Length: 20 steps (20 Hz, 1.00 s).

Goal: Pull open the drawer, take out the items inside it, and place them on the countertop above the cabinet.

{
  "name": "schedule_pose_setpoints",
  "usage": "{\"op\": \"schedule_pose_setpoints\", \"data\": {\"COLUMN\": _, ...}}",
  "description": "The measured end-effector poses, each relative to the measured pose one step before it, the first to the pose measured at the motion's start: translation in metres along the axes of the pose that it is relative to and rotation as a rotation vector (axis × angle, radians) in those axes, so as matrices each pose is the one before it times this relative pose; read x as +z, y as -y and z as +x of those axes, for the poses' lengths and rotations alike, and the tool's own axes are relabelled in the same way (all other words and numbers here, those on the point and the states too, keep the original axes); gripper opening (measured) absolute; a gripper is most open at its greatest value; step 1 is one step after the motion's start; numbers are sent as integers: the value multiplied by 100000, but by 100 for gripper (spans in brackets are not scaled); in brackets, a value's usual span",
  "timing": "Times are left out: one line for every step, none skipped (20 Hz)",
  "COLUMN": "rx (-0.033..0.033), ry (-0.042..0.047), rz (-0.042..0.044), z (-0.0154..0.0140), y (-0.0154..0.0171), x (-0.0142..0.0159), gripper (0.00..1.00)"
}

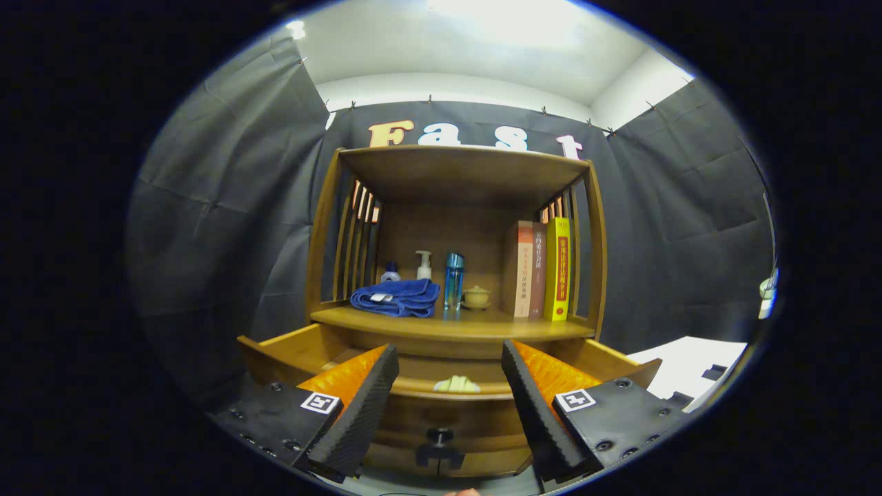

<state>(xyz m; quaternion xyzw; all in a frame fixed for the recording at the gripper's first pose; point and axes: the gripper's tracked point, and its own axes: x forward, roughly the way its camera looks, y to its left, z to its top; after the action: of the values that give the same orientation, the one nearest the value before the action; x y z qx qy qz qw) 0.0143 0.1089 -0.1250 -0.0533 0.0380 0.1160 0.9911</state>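
Note:
A wooden cabinet stands ahead with its drawer (289, 351) pulled out toward me. A pale yellowish item (456, 384) lies inside the drawer, just behind the drawer's front panel and between my fingers. The drawer's dark knob (439, 435) sits low on the front panel. My gripper (451, 406) is open, its fingers spread wide on either side of the drawer front, holding nothing. The countertop (482, 325) above the drawer carries a folded blue towel (396, 297), a white pump bottle (424, 264), a blue bottle (453, 280) and a small yellow cup (476, 296).
Three upright books (541, 269) stand at the countertop's right side under the cabinet's upper shelf (462, 165). A small bottle (390, 273) peeks from behind the towel. A white table surface (689, 365) lies to the right of the cabinet. Slatted wooden sides enclose the countertop.

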Motion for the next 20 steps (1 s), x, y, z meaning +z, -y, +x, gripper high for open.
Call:
{"op": "schedule_pose_setpoints", "data": {"rx": -387, "ry": -1049, "rz": -384, "z": 1434, "y": 531, "x": 733, "gripper": 98}}
{"op": "schedule_pose_setpoints", "data": {"rx": 78, "ry": -1601, "rz": -310, "z": 1370, "y": 379, "x": 491, "gripper": 98}}
{"op": "schedule_pose_setpoints", "data": {"rx": 118, "ry": -2503, "rz": -627, "z": 1647, "y": 203, "x": 289, "gripper": 98}}
{"op": "schedule_pose_setpoints", "data": {"rx": 91, "ry": -3431, "rz": -773, "z": 1683, "y": 130, "x": -74, "gripper": 98}}
{"op": "schedule_pose_setpoints", "data": {"rx": 1120, "ry": -3664, "rz": -918, "z": 1852, "y": -191, "x": 83, "gripper": 98}}
{"op": "schedule_pose_setpoints", "data": {"rx": 1502, "ry": -2284, "rz": -805, "z": 1499, "y": -429, "x": 423, "gripper": 98}}
{"op": "schedule_pose_setpoints", "data": {"rx": 1210, "ry": -2355, "rz": -1128, "z": 1752, "y": -323, "x": 109, "gripper": 99}}
{"op": "schedule_pose_setpoints", "data": {"rx": 1104, "ry": -4026, "rz": -1416, "z": 1590, "y": -215, "x": -551, "gripper": 99}}
{"op": "schedule_pose_setpoints", "data": {"rx": 1898, "ry": -5190, "rz": -1002, "z": 1555, "y": -539, "x": -928, "gripper": 99}}
{"op": "schedule_pose_setpoints", "data": {"rx": 1284, "ry": -5364, "rz": 149, "z": 1478, "y": -502, "x": -1092, "gripper": 99}}
{"op": "schedule_pose_setpoints", "data": {"rx": 1570, "ry": -5479, "rz": 995, "z": 1239, "y": -503, "x": -1147, "gripper": 99}}
{"op": "schedule_pose_setpoints", "data": {"rx": 720, "ry": -6052, "rz": 1329, "z": 1175, "y": -364, "x": -1562, "gripper": 99}}
{"op": "schedule_pose_setpoints", "data": {"rx": 619, "ry": -6034, "rz": 1088, "z": 1161, "y": -179, "x": -1554, "gripper": 99}}
{"op": "schedule_pose_setpoints", "data": {"rx": -178, "ry": -5853, "rz": 757, "z": 1029, "y": 60, "x": -1802, "gripper": 99}}
{"op": "schedule_pose_setpoints", "data": {"rx": -77, "ry": -4711, "rz": 834, "z": 793, "y": 158, "x": -1598, "gripper": 99}}
{"op": "schedule_pose_setpoints", "data": {"rx": -112, "ry": -3426, "rz": 1396, "z": 472, "y": 72, "x": -1054, "gripper": 99}}
{"op": "schedule_pose_setpoints", "data": {"rx": -91, "ry": -2668, "rz": 1409, "z": 330, "y": 35, "x": -986, "gripper": 99}}
{"op": "schedule_pose_setpoints", "data": {"rx": -113, "ry": -2742, "rz": 1219, "z": 346, "y": 174, "x": -1131, "gripper": 99}}
{"op": "schedule_pose_setpoints", "data": {"rx": -568, "ry": -2749, "rz": 741, "z": 429, "y": 345, "x": -1022, "gripper": 99}}
{"op": "schedule_pose_setpoints", "data": {"rx": -790, "ry": -2727, "rz": 466, "z": 524, "y": 203, "x": -894, "gripper": 99}}
